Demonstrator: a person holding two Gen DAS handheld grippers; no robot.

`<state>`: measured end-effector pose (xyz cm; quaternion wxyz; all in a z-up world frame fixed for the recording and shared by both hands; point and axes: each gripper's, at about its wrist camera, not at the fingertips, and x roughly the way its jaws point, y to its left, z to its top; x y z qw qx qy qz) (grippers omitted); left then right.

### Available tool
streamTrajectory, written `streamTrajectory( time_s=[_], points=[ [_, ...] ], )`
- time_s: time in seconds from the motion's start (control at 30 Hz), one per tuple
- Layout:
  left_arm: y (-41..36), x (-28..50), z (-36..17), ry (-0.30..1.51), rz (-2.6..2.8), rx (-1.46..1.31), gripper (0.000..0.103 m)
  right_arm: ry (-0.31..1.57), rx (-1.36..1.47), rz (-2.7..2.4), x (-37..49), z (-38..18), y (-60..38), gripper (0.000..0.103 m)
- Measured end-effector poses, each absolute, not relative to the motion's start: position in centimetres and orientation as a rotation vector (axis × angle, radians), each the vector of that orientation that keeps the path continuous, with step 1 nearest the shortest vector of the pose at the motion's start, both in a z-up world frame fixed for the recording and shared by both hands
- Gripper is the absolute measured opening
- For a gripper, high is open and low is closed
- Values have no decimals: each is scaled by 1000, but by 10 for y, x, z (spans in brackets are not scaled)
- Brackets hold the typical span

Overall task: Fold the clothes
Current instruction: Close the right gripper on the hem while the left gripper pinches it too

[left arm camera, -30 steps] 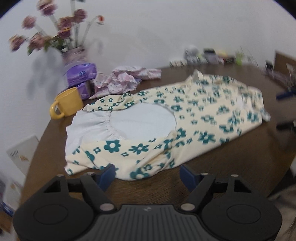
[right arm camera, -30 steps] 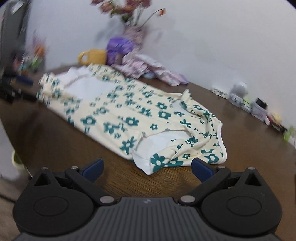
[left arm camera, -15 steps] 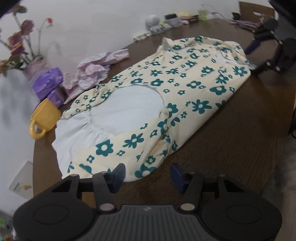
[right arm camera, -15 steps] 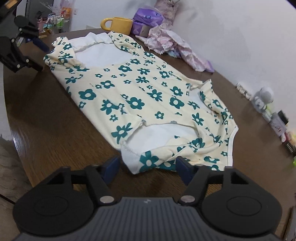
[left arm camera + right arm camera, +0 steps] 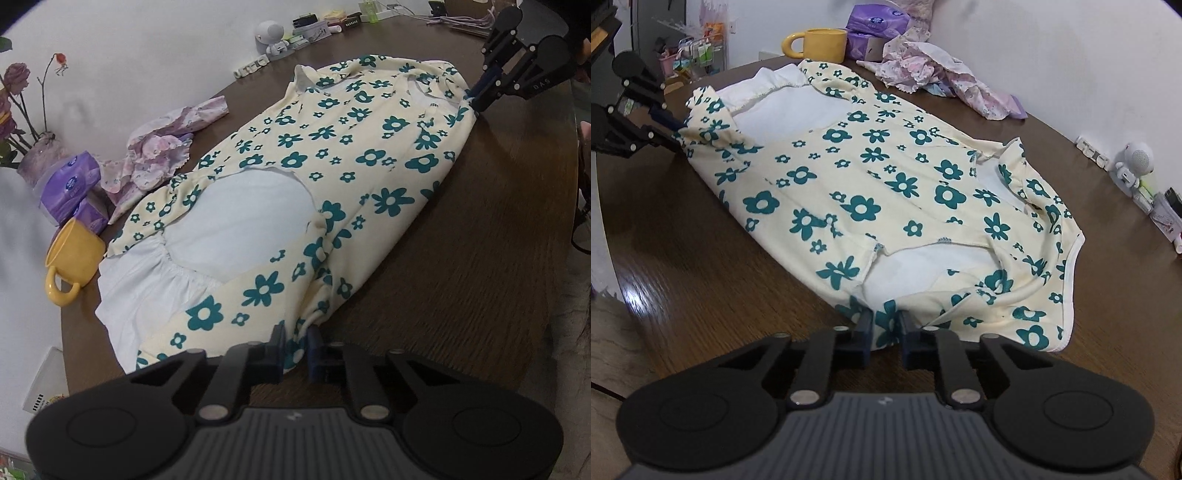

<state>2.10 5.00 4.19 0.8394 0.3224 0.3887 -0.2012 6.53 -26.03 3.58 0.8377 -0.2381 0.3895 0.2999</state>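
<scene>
Left gripper (image 5: 295, 341) and right gripper (image 5: 885, 332) each close onto opposite dress (image 5: 332, 177) ends.

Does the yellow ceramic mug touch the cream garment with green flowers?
Apart. Right wrist view shows brown table between yellow mug and floral garment.

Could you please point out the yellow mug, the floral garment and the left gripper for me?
yellow mug (image 5: 75, 254): left wrist view, on its side wall.
floral garment (image 5: 864, 192): right wrist view, on the flat printed middle.
left gripper (image 5: 296, 345): left wrist view, between the fingertips, closing on the garment's edge.
</scene>
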Motion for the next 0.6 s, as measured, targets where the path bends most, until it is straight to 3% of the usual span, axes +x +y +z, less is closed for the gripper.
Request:
streamTrajectory(
  time_s=[0.2, 0.6],
  points=[
    [50, 20, 46, 811, -429, 675, 4, 813, -495, 625, 63, 39, -258, 2],
    [54, 22, 53, 789, -418, 625, 3, 779, -516, 614, 63, 45, -254, 1]
  ],
)
